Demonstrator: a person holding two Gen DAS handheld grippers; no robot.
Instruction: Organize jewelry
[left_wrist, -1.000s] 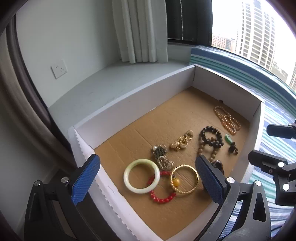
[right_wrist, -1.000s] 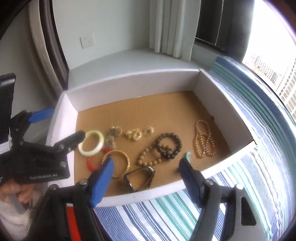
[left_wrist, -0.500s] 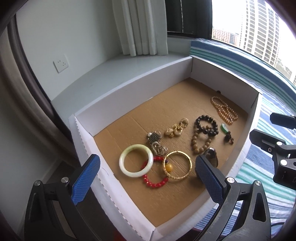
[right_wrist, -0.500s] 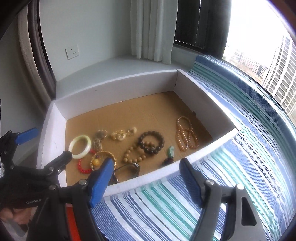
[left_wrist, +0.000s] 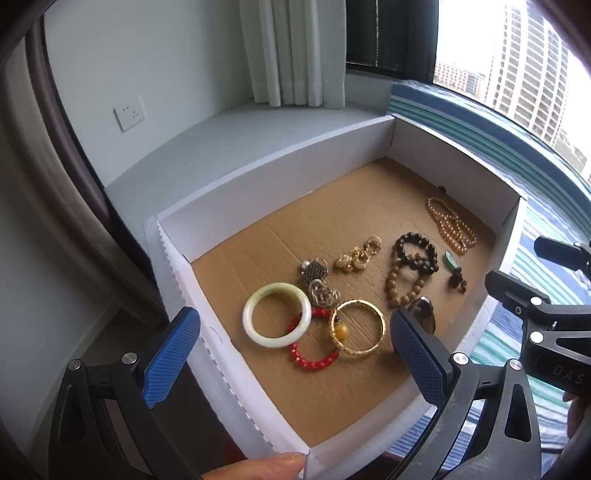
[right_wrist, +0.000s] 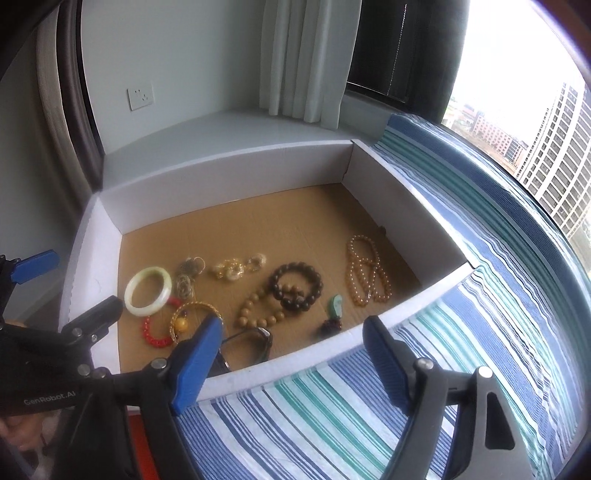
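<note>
Left wrist view: the left gripper (left_wrist: 293, 354) has drawn back from the white cardboard box (left_wrist: 280, 177), jaws wide apart and empty above the jade bangle (left_wrist: 277, 314), red bead bracelet (left_wrist: 314, 360) and gold bangle (left_wrist: 357, 328); "DAS" shows on the right gripper (left_wrist: 517, 275). Right wrist view: the right gripper (right_wrist: 293, 360) has also pulled back, jaws wide and empty over the striped cloth (right_wrist: 461, 314); "GenRobot.AI" marks the left tool.

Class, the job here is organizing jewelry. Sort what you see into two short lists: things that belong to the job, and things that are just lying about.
Belongs to the job:
- jade bangle
- gold bangle
- red bead bracelet
- dark bead bracelet
- amber bead strand
- cardboard box
- left tongs and right tongs, both open and empty

Just lying about:
- striped cloth
- curtain
- wall socket
</note>
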